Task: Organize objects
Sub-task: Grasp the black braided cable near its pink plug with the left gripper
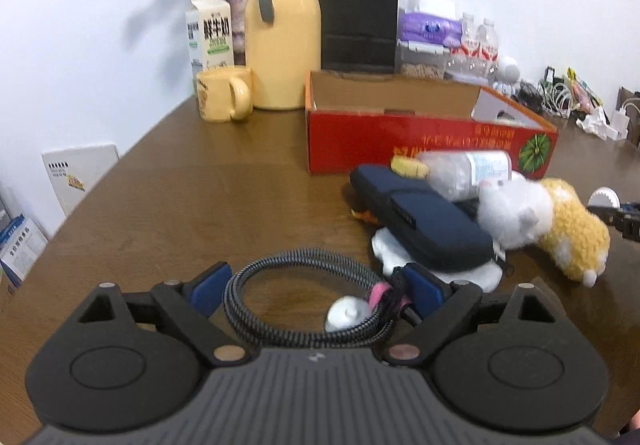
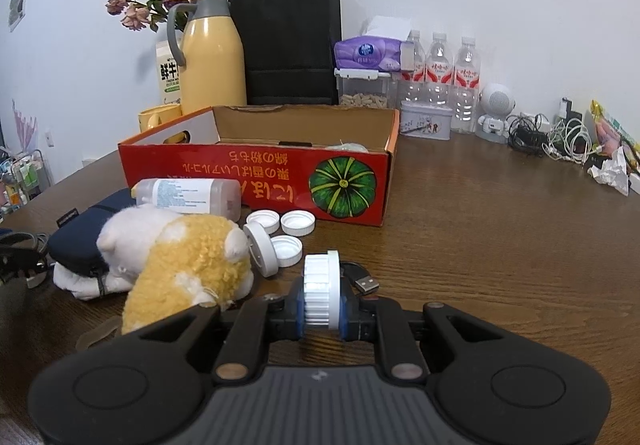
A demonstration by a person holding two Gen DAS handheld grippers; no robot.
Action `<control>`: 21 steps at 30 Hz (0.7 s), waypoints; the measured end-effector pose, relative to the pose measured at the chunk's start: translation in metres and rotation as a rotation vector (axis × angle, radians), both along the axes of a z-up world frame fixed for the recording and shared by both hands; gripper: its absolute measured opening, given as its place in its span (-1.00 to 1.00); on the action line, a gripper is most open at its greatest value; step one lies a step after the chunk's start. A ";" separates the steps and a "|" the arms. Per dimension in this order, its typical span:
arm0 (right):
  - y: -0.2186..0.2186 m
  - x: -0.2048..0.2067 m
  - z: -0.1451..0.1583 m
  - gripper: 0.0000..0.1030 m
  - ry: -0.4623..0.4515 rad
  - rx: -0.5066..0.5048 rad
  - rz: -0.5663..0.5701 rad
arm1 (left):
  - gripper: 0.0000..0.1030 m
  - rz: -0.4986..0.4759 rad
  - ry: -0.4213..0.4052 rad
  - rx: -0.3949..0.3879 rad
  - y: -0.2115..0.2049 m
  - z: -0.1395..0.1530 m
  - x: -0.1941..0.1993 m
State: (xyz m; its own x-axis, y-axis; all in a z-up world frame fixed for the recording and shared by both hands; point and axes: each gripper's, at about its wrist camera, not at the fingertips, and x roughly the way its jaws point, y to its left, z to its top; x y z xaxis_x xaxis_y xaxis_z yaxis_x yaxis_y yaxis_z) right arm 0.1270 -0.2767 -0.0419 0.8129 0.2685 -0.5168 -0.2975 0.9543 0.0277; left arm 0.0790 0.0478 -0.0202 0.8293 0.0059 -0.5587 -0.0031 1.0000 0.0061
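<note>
An open red cardboard box [image 1: 400, 141] [image 2: 256, 181] stands on the brown table. My left gripper [image 1: 316, 289] is open, its blue pads on either side of a coiled braided cable [image 1: 304, 301] with a white plug. My right gripper [image 2: 322, 309] is shut on a white ribbed cap [image 2: 322, 293], held on edge just above the table. A yellow and white plush toy [image 2: 180, 257] [image 1: 540, 221], a navy pouch [image 1: 424, 225] [image 2: 80, 233], a lying clear bottle [image 2: 188, 197] [image 1: 460, 169] and several white caps [image 2: 280, 233] lie before the box.
A yellow flask [image 1: 282, 33], a yellow mug [image 1: 224, 93], a milk carton [image 1: 210, 33], a black paper bag [image 2: 288, 45], tissues, water bottles [image 2: 440, 77], a tin [image 2: 426, 121] and tangled cables [image 2: 560, 137] line the wall. A USB plug [image 2: 366, 283] lies by my right gripper.
</note>
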 end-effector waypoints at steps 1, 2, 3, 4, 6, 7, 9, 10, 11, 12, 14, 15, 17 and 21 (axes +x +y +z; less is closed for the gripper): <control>0.001 -0.001 0.000 -0.72 -0.008 -0.002 0.004 | -0.33 0.019 -0.012 0.011 0.001 0.004 0.001; 0.002 -0.001 0.001 -0.72 -0.012 -0.004 0.008 | -0.59 0.032 0.006 -0.007 0.004 0.007 0.006; 0.002 0.000 0.002 -0.72 -0.015 -0.002 0.011 | -0.58 0.030 0.018 -0.052 0.009 0.010 0.009; 0.003 0.000 0.003 -0.72 -0.018 0.000 0.012 | -0.58 0.039 0.019 -0.074 0.012 0.011 0.014; 0.005 0.001 0.007 -0.72 -0.034 0.002 0.019 | -0.58 0.045 0.019 -0.054 0.011 0.011 0.020; 0.006 0.001 0.008 -0.72 -0.040 0.001 0.022 | -0.57 0.034 0.025 -0.058 0.011 0.010 0.022; 0.008 0.001 0.009 -0.72 -0.047 -0.002 0.028 | -0.44 0.020 0.040 -0.058 0.010 0.006 0.023; 0.009 0.001 0.009 -0.72 -0.046 -0.003 0.028 | -0.14 0.022 0.044 -0.054 0.010 0.005 0.023; 0.009 0.001 0.009 -0.72 -0.043 -0.004 0.028 | 0.25 0.021 0.046 -0.053 0.010 0.004 0.022; 0.008 0.002 0.008 -0.72 -0.040 -0.004 0.026 | 0.42 0.018 0.043 -0.053 0.011 0.005 0.019; 0.008 0.002 0.007 -0.72 -0.038 -0.003 0.026 | 0.82 0.001 0.037 -0.039 0.011 0.008 0.014; 0.008 0.001 0.007 -0.72 -0.038 -0.003 0.026 | 0.92 -0.029 0.054 -0.027 0.009 0.008 0.014; 0.008 0.001 0.006 -0.72 -0.038 -0.002 0.028 | 1.00 -0.082 0.095 -0.006 0.003 0.005 0.014; 0.006 0.001 0.004 -0.72 -0.034 0.003 0.019 | 1.00 -0.168 0.167 0.051 -0.013 -0.010 0.015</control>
State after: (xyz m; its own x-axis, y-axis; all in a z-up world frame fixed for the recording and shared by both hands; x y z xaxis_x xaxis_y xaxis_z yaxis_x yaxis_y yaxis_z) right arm 0.1283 -0.2707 -0.0375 0.8249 0.2853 -0.4880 -0.3164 0.9484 0.0196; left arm 0.0942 0.0348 -0.0299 0.7174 -0.0929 -0.6905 0.1687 0.9847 0.0429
